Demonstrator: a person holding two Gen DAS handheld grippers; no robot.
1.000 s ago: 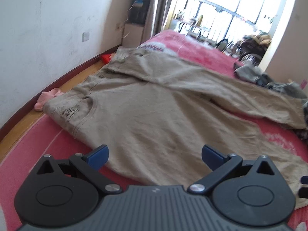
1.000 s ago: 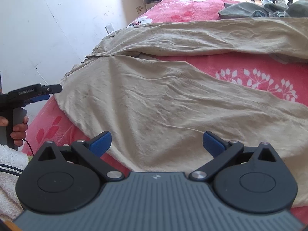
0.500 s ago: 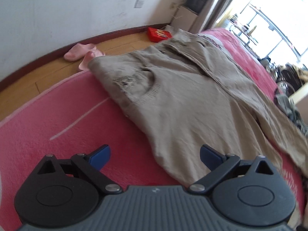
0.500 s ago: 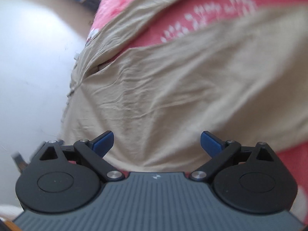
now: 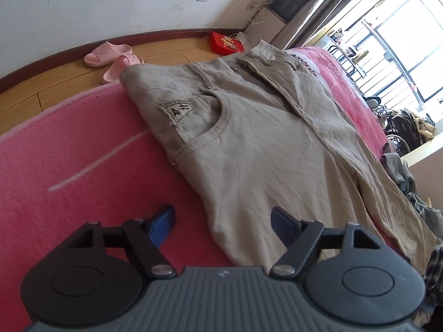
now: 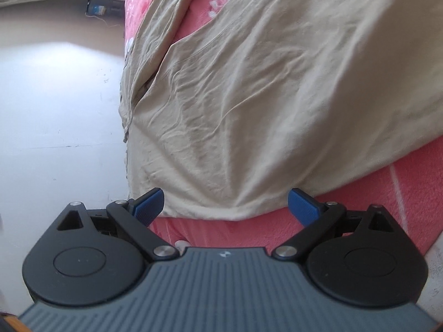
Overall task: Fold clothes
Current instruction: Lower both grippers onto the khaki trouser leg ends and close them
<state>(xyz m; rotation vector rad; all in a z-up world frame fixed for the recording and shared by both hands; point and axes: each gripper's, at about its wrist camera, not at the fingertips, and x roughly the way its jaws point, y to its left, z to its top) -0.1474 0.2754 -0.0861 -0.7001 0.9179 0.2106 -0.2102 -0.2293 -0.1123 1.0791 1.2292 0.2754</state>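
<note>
Beige trousers (image 5: 263, 144) lie spread on a pink bed cover (image 5: 69, 166), waistband and pocket with a patch at the left, legs running off to the right. My left gripper (image 5: 223, 222) is open and empty, low over the trousers' near edge, its right finger over the cloth. In the right wrist view the same trousers (image 6: 263, 96) fill the frame, rolled sideways. My right gripper (image 6: 225, 203) is open and empty, its fingers straddling the near edge of the beige cloth just above the pink cover (image 6: 401, 193).
Wooden floor (image 5: 55, 83) with pink slippers (image 5: 113, 56) and a red box (image 5: 225, 43) lies beyond the bed's left edge, below a white wall. Grey clothes (image 5: 398, 166) are heaped at the right. A window and furniture stand at the back.
Both grippers have swung and come lower. The left view has turned toward the waistband and floor. The right view has rolled sideways and closed in on the trouser edge. Both stay open.
</note>
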